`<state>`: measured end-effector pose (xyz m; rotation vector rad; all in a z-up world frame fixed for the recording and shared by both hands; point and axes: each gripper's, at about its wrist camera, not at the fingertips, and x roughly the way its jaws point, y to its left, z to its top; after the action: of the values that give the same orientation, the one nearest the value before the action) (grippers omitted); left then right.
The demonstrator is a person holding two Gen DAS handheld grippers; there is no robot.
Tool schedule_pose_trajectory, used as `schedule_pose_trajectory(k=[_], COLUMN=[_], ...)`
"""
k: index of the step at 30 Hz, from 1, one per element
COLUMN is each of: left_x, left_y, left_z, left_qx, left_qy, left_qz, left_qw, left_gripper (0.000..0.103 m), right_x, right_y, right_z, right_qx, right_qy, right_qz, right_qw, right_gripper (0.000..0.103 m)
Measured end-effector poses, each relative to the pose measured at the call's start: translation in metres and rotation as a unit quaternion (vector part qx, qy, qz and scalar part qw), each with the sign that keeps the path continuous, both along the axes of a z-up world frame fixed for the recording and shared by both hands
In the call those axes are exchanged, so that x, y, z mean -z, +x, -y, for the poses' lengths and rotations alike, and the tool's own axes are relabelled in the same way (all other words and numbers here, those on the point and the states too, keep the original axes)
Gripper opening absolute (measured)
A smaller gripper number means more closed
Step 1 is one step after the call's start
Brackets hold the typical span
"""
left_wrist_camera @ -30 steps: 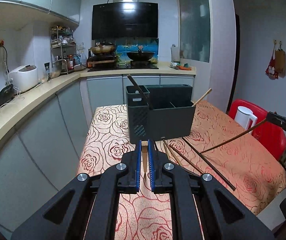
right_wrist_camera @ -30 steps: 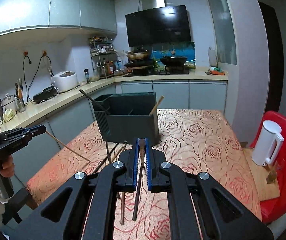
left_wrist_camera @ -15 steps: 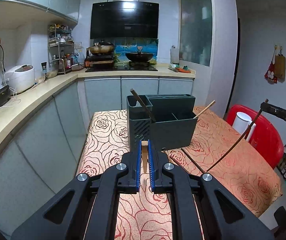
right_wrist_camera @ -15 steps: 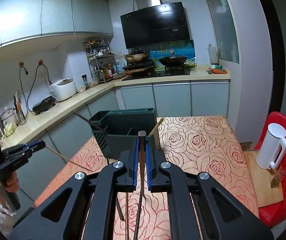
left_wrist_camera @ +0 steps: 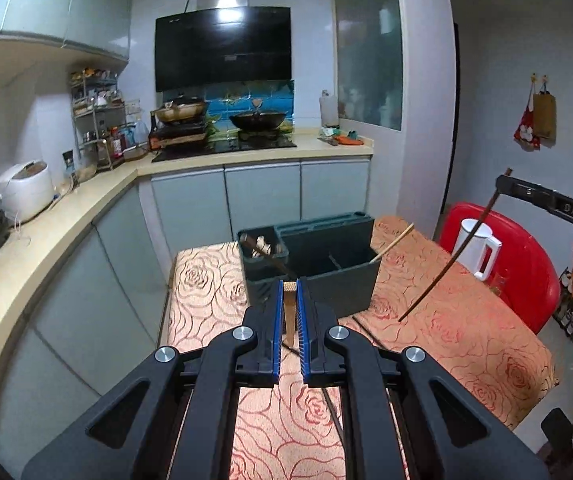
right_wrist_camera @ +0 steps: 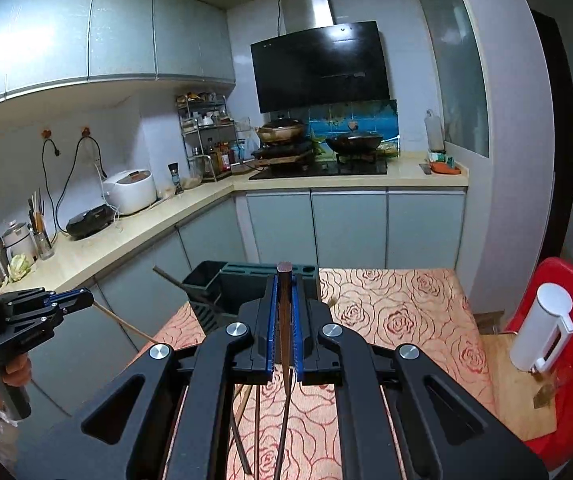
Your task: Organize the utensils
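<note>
Tongs (left_wrist_camera: 290, 292) clamp pale wooden chopstick (left_wrist_camera: 289, 312); other tongs (right_wrist_camera: 284, 280) dark one, perhaps lacquered.

Left wrist cam sits just behind its jaws, angled slightly down over the rose-print table (left_wrist_camera: 466, 344), with the dark utensil holder (left_wrist_camera: 326, 264) just past the jaw tips and the stove wall far ahead. Right wrist cam has the same setup from further right, holder (right_wrist_camera: 230, 284) ahead-left of its jaws. Both share table, holder, stove counter, and each sees the other gripper at its frame edge.
</note>
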<state>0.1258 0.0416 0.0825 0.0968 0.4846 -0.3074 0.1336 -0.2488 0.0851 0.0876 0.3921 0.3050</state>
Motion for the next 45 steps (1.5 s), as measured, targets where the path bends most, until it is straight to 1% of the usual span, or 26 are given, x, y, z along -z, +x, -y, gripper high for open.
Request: schedule_pose_trajectory(k=[8, 12, 16, 20, 27, 34, 38, 45], left_x=[-0.035, -0.051, -0.06, -0.062, -0.056, -0.038, -0.027, 0.001], left_y=[0.017, 0.028, 0.042, 0.061, 0.095, 0.122, 0.137, 0.158], left_z=[0.019, 0.03, 0.036, 0.04, 0.039, 0.046, 0.05, 0.054], left_qx=[0.018, 0.025, 0.026, 0.024, 0.018, 0.017, 0.015, 0.004], left_qy=[0.005, 0.009, 0.007, 0.002, 0.0, 0.01, 0.018, 0.025], left_qz=[0.025, 0.04, 0.045, 0.038, 0.014, -0.017, -0.027, -0.048], left_qw=[0.9995, 0.9988, 0.9986, 0.999, 0.9998, 0.9997, 0.9993, 0.9985], left_gripper=[0.006, 0.006, 0.006, 0.006, 0.006, 0.006, 0.006, 0.007], right_x=[-0.032, -0.049, -0.059, -0.065, -0.062, -0.048, -0.035, -0.006], right_y=[0.014, 0.02, 0.032, 0.048, 0.079, 0.107, 0.125, 0.144], right_z=[-0.002, -0.008, -0.015, -0.021, -0.022, -0.026, -0.032, -0.044], right_qx=[-0.003, -0.006, -0.005, -0.002, 0.0, 0.011, 0.008, 0.006], right_qy=[0.001, -0.007, -0.019, -0.027, -0.022, -0.029, -0.035, -0.044], right_qz=[0.022, 0.036, 0.044, 0.046, 0.031, 0.007, -0.016, -0.041], right_qw=[1.0, 0.999, 0.999, 0.999, 0.999, 1.0, 0.999, 0.998], right_gripper=[0.007, 0.007, 0.007, 0.007, 0.007, 0.007, 0.007, 0.007])
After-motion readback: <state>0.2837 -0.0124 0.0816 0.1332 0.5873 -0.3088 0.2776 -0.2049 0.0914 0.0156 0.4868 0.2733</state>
